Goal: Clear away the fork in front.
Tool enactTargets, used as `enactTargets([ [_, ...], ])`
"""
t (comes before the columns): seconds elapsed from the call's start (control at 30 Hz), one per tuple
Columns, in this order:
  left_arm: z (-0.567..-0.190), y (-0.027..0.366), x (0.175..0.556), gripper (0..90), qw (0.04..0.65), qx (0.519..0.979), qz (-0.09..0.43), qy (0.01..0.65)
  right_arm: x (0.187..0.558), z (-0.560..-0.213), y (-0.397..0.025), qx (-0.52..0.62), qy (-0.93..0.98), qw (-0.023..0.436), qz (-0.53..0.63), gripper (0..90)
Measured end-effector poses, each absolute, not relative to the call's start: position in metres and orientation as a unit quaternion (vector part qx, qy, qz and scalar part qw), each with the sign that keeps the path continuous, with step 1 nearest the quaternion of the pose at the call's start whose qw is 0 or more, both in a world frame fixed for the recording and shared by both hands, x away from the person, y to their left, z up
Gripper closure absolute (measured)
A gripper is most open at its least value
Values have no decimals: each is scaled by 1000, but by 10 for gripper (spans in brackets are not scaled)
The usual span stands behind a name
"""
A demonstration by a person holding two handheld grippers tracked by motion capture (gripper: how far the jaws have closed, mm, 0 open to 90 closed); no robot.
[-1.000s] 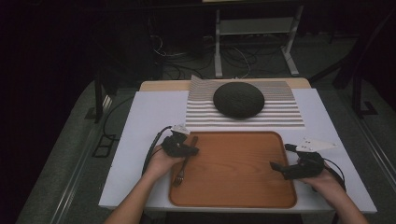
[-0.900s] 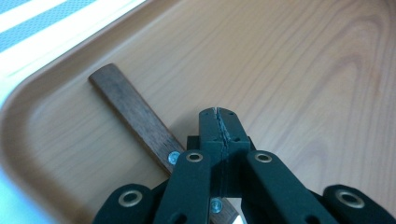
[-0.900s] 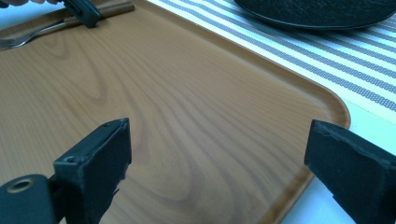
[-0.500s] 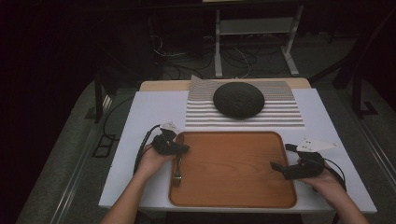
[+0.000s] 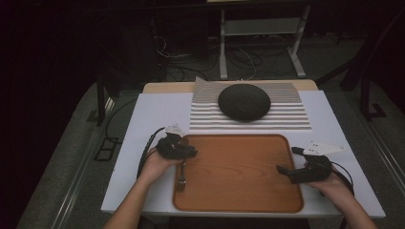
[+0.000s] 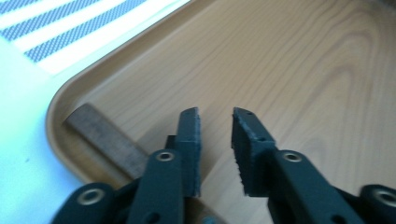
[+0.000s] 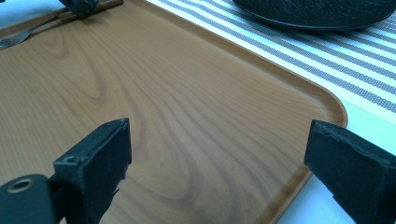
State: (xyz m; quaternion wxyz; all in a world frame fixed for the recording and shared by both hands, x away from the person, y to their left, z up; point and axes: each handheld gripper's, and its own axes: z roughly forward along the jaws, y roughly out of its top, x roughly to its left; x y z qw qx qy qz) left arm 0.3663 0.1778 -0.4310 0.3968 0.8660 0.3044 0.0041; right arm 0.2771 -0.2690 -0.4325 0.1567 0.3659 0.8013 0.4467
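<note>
A fork (image 5: 181,177) with a wooden handle (image 6: 105,137) lies along the left edge of a brown wooden tray (image 5: 239,191), tines toward the person. My left gripper (image 5: 192,152) hovers over the handle's far end. Its jaws stand a little apart, open, with only bare tray between them (image 6: 215,116), and the handle lies just left of them. My right gripper (image 5: 288,161) rests at the tray's right edge, wide open and holding nothing (image 7: 217,140). In the right gripper view the fork (image 7: 28,32) and the left gripper (image 7: 81,4) appear far off at the top left.
Behind the tray, a dark round dome-shaped dish (image 5: 244,101) sits on a grey-and-white striped mat (image 5: 286,119). Everything stands on a white table (image 5: 143,124). Cables and a metal stand fill the dark floor beyond it.
My left gripper shifted slightly left, then back toward the tray's corner. The fork stays on the tray. The right gripper has not moved.
</note>
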Motion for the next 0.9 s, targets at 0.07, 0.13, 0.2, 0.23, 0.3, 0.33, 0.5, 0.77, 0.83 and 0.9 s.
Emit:
enactTargets([
  [0.07,-429,176,364,624,403,865,4,300,277,-433,-269,365,802,156,446,72],
  [0.13,-427,174,361,553,406,865,1,294,277,-433,-269,366,802,156,446,73],
  [0.2,-424,173,357,489,410,865,3,289,277,-433,-269,366,802,156,447,73],
  [0.23,-423,173,356,452,413,865,2,284,277,-433,-269,366,802,156,446,73],
  [0.3,-419,173,351,395,422,864,9,276,277,-433,-269,366,801,155,446,73],
  [0.33,-416,173,350,366,426,863,14,273,276,-433,-269,366,802,155,446,73],
  [0.5,-407,177,343,257,457,848,30,267,276,-432,-268,366,801,154,447,73],
  [0.77,-405,191,327,104,471,838,60,270,276,-432,-269,365,802,153,448,73],
  [0.83,-405,195,323,89,471,837,63,272,276,-432,-269,365,802,152,448,73],
  [0.9,-406,198,321,81,470,837,66,273,276,-432,-269,365,802,152,448,73],
])
